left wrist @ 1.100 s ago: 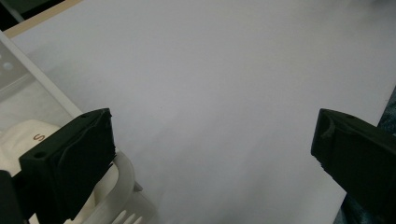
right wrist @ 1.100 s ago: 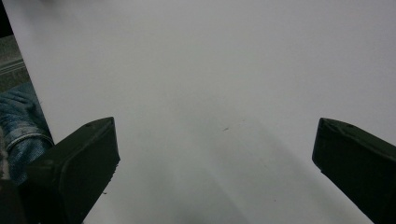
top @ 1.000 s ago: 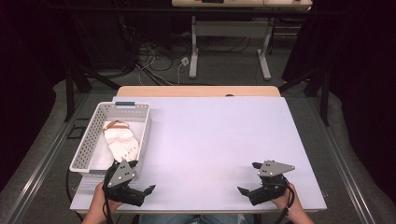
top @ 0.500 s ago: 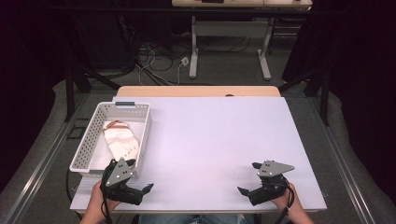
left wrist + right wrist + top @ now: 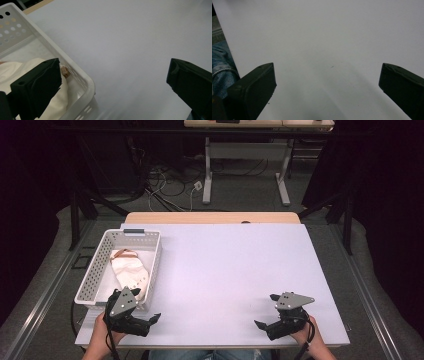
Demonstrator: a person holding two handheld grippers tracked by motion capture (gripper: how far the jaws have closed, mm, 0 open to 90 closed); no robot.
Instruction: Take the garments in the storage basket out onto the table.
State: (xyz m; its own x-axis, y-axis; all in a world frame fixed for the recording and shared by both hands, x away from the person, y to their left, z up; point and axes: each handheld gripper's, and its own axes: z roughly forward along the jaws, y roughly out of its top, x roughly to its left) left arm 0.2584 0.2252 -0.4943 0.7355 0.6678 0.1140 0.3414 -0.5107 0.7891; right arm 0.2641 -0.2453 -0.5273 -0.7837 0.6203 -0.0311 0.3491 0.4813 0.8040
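Observation:
A white perforated basket [image 5: 91, 280] stands at the table's left, with a cream cloth [image 5: 131, 272] with a tan strap lying inside it. My left gripper [image 5: 150, 322] hovers open at the basket's near right corner, jaws pointing right over the white tabletop [image 5: 225, 265]. In the left gripper view the basket corner [image 5: 83, 81] and the cloth [image 5: 15, 72] lie behind the left jaw, and the gripper [image 5: 113, 82] holds nothing. Near the front right edge my right gripper [image 5: 265, 312] is open and empty, and in its own view the gripper [image 5: 327, 82] spans bare table.
A wooden desk edge [image 5: 212, 217] shows beyond the white top. Behind it are desk legs [image 5: 206, 175] and cables [image 5: 170, 180] on the floor. A person's jeans [image 5: 220, 67] show past the table's near edge.
My left gripper has drifted slightly left, closer to the basket's near corner. The right gripper has stayed in place.

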